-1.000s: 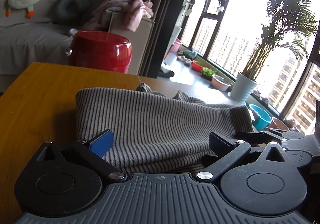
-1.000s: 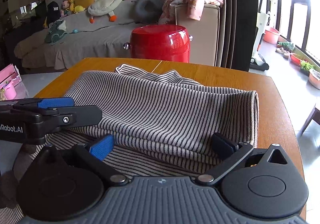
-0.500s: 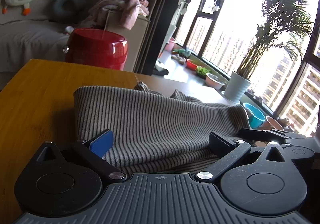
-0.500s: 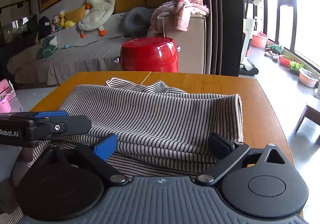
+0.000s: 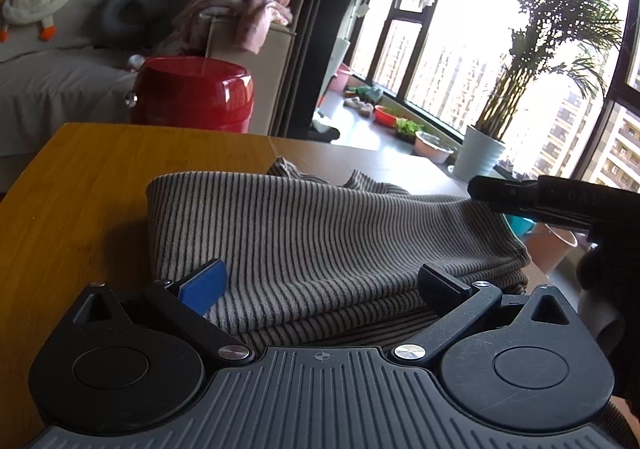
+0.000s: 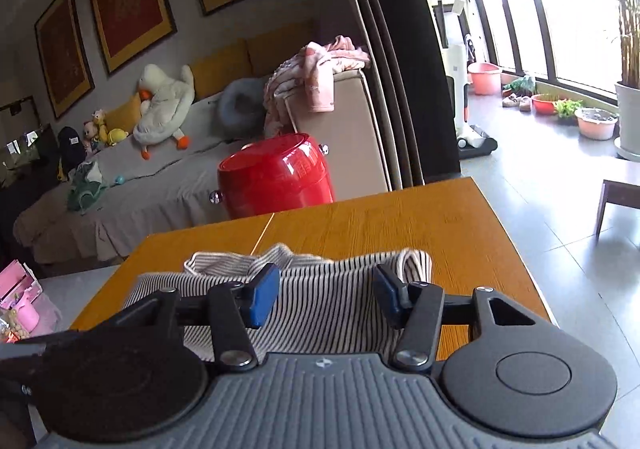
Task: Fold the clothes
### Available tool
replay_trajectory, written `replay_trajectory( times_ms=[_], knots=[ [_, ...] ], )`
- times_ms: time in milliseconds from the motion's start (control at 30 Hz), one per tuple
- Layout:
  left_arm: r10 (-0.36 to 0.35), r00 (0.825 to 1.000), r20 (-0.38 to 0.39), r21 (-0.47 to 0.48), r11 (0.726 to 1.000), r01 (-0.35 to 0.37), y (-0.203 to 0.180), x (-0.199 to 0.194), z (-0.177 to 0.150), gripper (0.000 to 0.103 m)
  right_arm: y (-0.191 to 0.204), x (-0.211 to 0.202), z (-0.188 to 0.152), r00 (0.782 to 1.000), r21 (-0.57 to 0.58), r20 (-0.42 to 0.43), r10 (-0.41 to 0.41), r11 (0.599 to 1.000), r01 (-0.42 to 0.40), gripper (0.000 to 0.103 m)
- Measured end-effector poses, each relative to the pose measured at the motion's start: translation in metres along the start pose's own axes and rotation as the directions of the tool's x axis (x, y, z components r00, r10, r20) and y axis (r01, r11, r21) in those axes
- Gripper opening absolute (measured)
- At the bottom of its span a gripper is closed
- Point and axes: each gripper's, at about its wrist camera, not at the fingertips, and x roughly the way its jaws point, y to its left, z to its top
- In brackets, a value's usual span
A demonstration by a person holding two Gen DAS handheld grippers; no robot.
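The wooden table [image 6: 460, 233] lies bare along its far edge and down its right side, so a gripper can pass freely there. In the left wrist view the table's left side, from near edge to far-left corner, is likewise open wood. The folded striped garment [image 5: 320, 233] fills the middle toward the near edge, a soft low mound blocking any level sweep across the centre. The right gripper [image 6: 326, 295] sits over the garment's right end, jaws half spread and just now closing, with cloth seen between them. Beyond the far edge a red stool [image 6: 276, 179] stands close to the table.
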Motion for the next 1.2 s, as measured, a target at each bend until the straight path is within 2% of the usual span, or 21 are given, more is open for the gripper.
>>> replay_trajectory(
  times_ms=[100,167,233,467,533,600,700,833,967,1000,1067,1167,1200],
  knots=[
    [-0.002,1.000,0.001,-0.002,1.000,0.002,0.001,0.000,0.000,0.103,-0.003,0.026,0.011,0.998,0.038,-0.060,0.022,0.999,-0.020,0.054],
    [-0.004,1.000,0.002,-0.003,1.000,0.004,0.001,0.000,-0.001,0.103,-0.011,0.048,0.004,0.991,0.077,-0.130,-0.011,0.997,0.021,0.054],
    [-0.004,1.000,0.002,-0.003,1.000,0.004,0.001,-0.001,-0.001,0.103,-0.011,0.050,-0.004,0.996,0.048,-0.089,-0.007,0.999,0.012,0.055],
    [-0.008,1.000,0.003,-0.007,1.000,0.009,0.003,-0.001,0.000,0.103,-0.004,0.027,-0.008,0.997,0.042,-0.068,-0.036,0.998,0.039,0.055],
    [-0.007,1.000,0.002,-0.005,1.000,0.007,0.003,-0.001,0.000,0.103,-0.005,0.013,-0.008,0.998,0.060,-0.066,0.006,0.998,-0.002,0.056],
    [-0.006,1.000,0.001,-0.004,1.000,0.006,0.003,-0.001,0.000,0.103,-0.008,0.009,-0.013,0.993,0.080,-0.108,0.040,0.996,-0.031,0.061],
    [-0.020,1.000,0.005,-0.016,1.000,0.020,0.005,-0.001,0.001,0.103,-0.004,0.009,-0.029,0.995,-0.008,-0.094,0.024,1.000,-0.025,0.061],
    [-0.040,0.996,0.076,-0.027,0.999,0.043,0.010,-0.015,0.010,0.103,0.012,0.007,-0.033,0.996,-0.087,-0.089,-0.008,0.996,0.000,0.072],
    [-0.026,0.988,0.153,-0.065,0.997,0.036,0.018,-0.020,0.028,0.103,0.012,0.005,-0.034,0.996,-0.091,-0.089,0.006,0.996,-0.014,0.075],
    [-0.025,0.991,0.135,-0.087,0.996,0.037,0.023,-0.013,0.036,0.103,0.011,0.005,-0.034,0.996,-0.085,-0.089,0.012,0.996,-0.019,0.075],
    [0.011,0.997,0.071,-0.082,0.997,-0.005,0.029,0.006,0.036,0.103,0.010,0.004,-0.034,0.996,-0.080,-0.087,0.015,0.997,-0.022,0.075],
    [0.067,0.997,-0.025,-0.068,0.995,-0.068,0.038,0.035,0.037,0.103,0.008,0.004,-0.033,0.996,-0.076,-0.086,0.020,0.997,-0.027,0.075],
    [0.060,0.998,-0.014,-0.078,0.995,-0.061,0.040,0.029,0.039,0.103,0.008,0.004,-0.033,0.996,-0.075,-0.086,0.022,0.997,-0.029,0.075]
  ],
)
